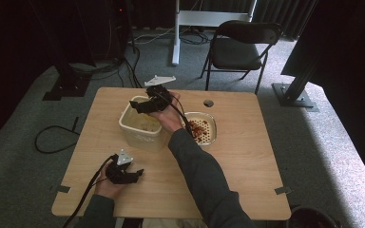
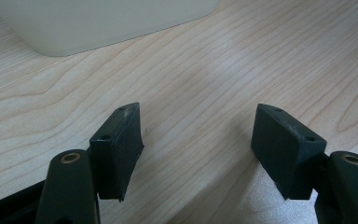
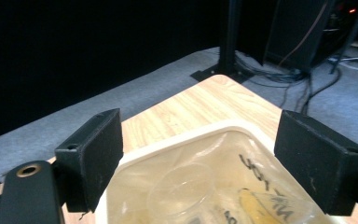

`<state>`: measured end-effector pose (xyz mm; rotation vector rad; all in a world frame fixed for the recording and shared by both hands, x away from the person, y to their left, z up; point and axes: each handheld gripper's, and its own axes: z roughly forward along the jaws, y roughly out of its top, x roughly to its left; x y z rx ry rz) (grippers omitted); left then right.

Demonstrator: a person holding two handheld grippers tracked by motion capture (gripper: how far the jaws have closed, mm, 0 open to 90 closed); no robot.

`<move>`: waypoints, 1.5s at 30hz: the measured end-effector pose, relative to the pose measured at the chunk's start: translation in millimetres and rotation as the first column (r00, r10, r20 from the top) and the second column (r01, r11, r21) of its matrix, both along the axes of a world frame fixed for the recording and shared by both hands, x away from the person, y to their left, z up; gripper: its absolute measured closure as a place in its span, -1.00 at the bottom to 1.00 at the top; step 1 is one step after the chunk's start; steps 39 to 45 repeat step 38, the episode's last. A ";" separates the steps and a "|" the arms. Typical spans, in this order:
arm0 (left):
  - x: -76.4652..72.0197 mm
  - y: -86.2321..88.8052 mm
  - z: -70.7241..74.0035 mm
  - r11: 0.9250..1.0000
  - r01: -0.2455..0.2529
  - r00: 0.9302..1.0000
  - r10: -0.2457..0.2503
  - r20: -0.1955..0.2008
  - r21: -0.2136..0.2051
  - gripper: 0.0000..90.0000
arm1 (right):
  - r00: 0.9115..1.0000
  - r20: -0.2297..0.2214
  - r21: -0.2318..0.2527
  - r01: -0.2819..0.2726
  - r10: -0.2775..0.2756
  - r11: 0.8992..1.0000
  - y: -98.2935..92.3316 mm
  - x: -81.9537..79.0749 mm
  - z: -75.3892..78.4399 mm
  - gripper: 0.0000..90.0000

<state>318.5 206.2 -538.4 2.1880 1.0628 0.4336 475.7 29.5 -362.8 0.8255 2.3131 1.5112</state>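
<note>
A cream plastic bin [image 1: 141,127], square with rounded corners, stands upright and open near the table's middle, lined with a clear bag; a clear plastic cup [image 3: 182,193] and yellowish scraps lie inside.

Grey carpet floor [image 1: 24,156], black folding chair [image 1: 241,47] behind the wood bench [image 1: 247,161], dark curtains, cables [image 1: 123,66] at back left

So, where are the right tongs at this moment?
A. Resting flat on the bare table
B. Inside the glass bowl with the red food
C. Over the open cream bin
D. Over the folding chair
C. In the high view the right tongs are above the cream bin, and the right gripper view looks between its open jaws down into the bin's lined inside, not toward the glass bowl.
</note>
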 end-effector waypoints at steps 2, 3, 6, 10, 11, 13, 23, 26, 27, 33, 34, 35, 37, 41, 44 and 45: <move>0.0 0.2 0.1 1.000 0.002 1.000 -0.002 -0.001 0.003 -0.24 | 1.000 0.004 -0.002 0.006 -0.006 1.000 -1.1 -0.9 1.4 -0.66; 0.0 0.2 0.2 1.000 0.002 1.000 -0.002 -0.002 0.003 -0.24 | 1.000 0.005 -0.001 0.006 -0.006 1.000 -1.7 -1.1 2.0 -0.66; 0.0 0.1 0.1 1.000 0.001 1.000 -0.001 -0.001 0.002 -0.24 | 1.000 0.012 -0.001 0.008 -0.008 1.000 -4.3 -2.9 4.5 -0.67; 0.0 0.1 0.0 1.000 0.001 1.000 -0.001 -0.001 0.001 -0.24 | 1.000 0.019 -0.007 0.015 -0.015 1.000 -7.5 -6.0 7.1 -0.66; 0.0 0.1 0.0 1.000 0.001 1.000 -0.001 -0.001 0.001 -0.24 | 1.000 0.019 -0.009 0.010 -0.010 1.000 -8.5 -6.6 7.6 -0.66; 0.0 0.1 0.0 1.000 0.001 1.000 -0.001 -0.001 0.001 -0.24 | 1.000 0.023 -0.012 0.010 -0.010 1.000 -9.7 -7.4 8.3 -0.66; 0.1 0.1 -0.4 1.000 0.000 1.000 0.000 0.003 -0.001 -0.25 | 0.998 0.056 -0.029 0.041 -0.039 0.999 -42.2 -24.3 22.7 -0.66; 0.4 -0.1 -0.9 1.000 -0.001 1.000 0.001 0.006 -0.004 -0.26 | 0.998 0.053 -0.014 0.045 -0.045 0.999 -54.3 -29.8 25.3 -0.63; 0.3 -0.1 -1.1 1.000 -0.002 1.000 0.002 0.008 -0.005 -0.27 | 0.997 0.056 -0.008 0.046 -0.046 0.999 -57.7 -32.4 25.4 -0.62; 0.3 -0.6 -3.1 1.000 -0.010 1.000 0.010 0.021 -0.011 -0.34 | 0.997 0.069 -0.033 0.049 -0.046 0.998 -74.8 -51.4 20.7 -0.62; 0.5 -0.5 -4.0 1.000 -0.012 1.000 0.012 0.027 -0.014 -0.37 | 0.997 0.072 -0.029 0.041 -0.039 0.999 -78.7 -55.7 20.0 -0.62; 0.4 -0.7 -4.8 1.000 -0.016 0.999 0.016 0.031 -0.019 -0.41 | 0.997 0.075 -0.025 0.035 -0.033 0.999 -82.7 -60.1 19.2 -0.60; 0.6 -1.6 -6.2 0.999 -0.027 0.999 0.028 0.038 -0.021 -0.47 | 0.997 0.074 -0.018 0.022 -0.020 1.000 -91.5 -72.1 15.8 -0.56; 1.4 -2.3 -6.4 0.999 -0.041 0.998 0.041 0.036 -0.021 -0.52 | 0.997 0.074 -0.021 0.008 -0.006 1.000 -95.5 -79.9 12.8 -0.56; 1.4 -2.3 -6.4 0.999 -0.041 0.998 0.041 0.036 -0.021 -0.52 | 0.997 0.074 -0.021 0.008 -0.006 1.000 -95.5 -79.9 12.8 -0.56; 1.4 -2.3 -6.4 0.999 -0.041 0.998 0.041 0.036 -0.021 -0.52 | 0.997 0.074 -0.021 0.008 -0.006 1.000 -95.5 -79.9 12.8 -0.56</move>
